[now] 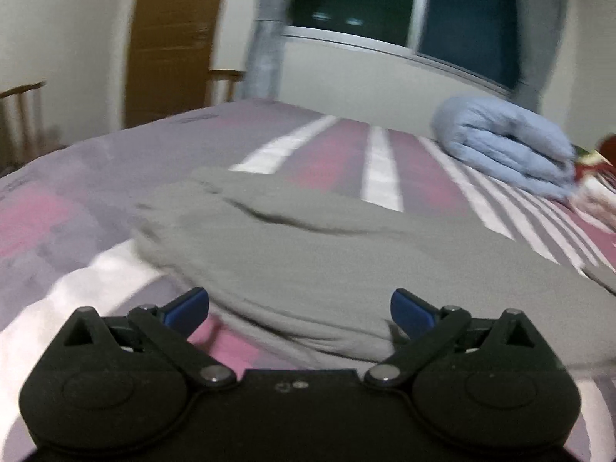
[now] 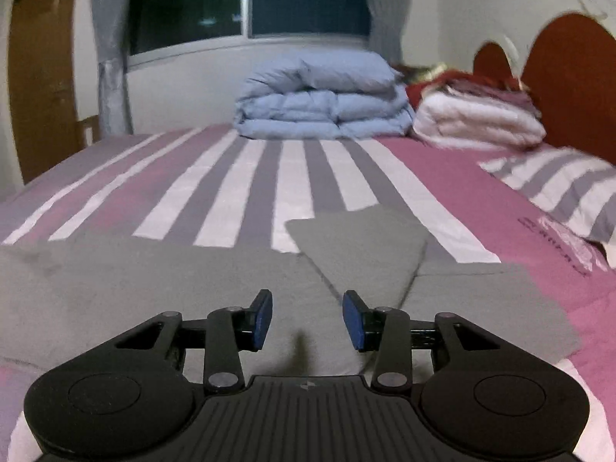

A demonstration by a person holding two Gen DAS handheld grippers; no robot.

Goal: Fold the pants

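Observation:
Grey pants [image 1: 308, 254] lie spread across the striped pink, grey and white bed cover [image 1: 77, 177]. In the left wrist view my left gripper [image 1: 299, 308] is wide open and empty, just above the near edge of the pants. In the right wrist view the pants [image 2: 192, 281] stretch left to right, with one part folded over on top [image 2: 358, 246]. My right gripper [image 2: 308, 317] is open and empty, low over the pants near that fold.
A folded light blue duvet [image 2: 319, 100] and a stack of white and red bedding [image 2: 477, 111] sit at the far side of the bed. A striped pillow [image 2: 558, 184] and a red headboard [image 2: 558, 61] are at the right. A window, curtains and a wooden door stand behind.

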